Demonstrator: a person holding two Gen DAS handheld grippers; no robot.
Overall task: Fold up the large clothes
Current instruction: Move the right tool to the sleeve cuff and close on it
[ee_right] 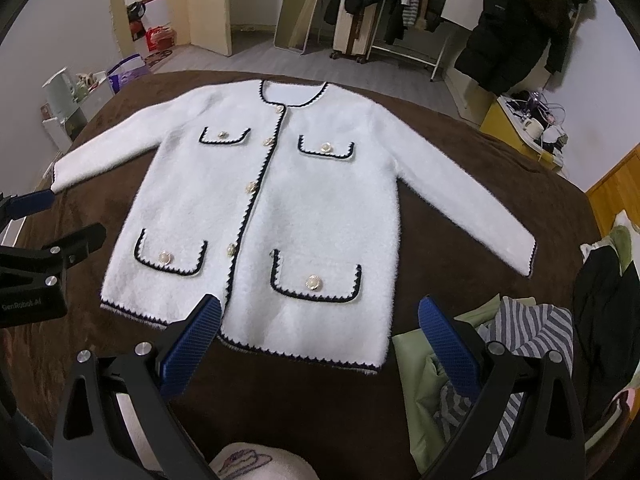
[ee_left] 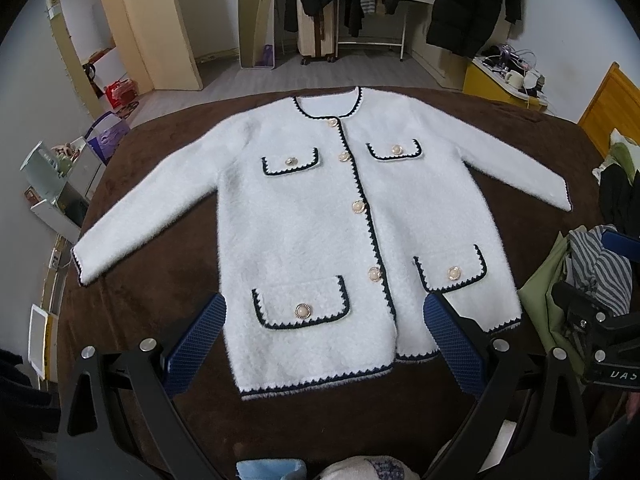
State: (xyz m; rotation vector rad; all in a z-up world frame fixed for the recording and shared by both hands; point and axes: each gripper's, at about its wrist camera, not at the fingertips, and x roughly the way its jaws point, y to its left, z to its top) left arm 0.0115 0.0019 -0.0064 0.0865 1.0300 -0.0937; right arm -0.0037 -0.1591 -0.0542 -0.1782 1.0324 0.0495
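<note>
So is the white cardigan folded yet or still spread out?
Spread out. The cardigan lies flat on the brown blanket, buttoned, both sleeves extended.

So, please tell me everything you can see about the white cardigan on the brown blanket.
The white cardigan looks fluffy, with dark scalloped trim along its round neckline, front edge, cuffs, hem and four flapped pockets. Pearl-like gold-rimmed buttons close the front and sit on each pocket. It lies flat, front up, unfolded, on the brown blanket, collar away from the cameras, both sleeves spread outward and down. Nothing grips it; its hem lies close to a heap of green and striped clothes.
</note>
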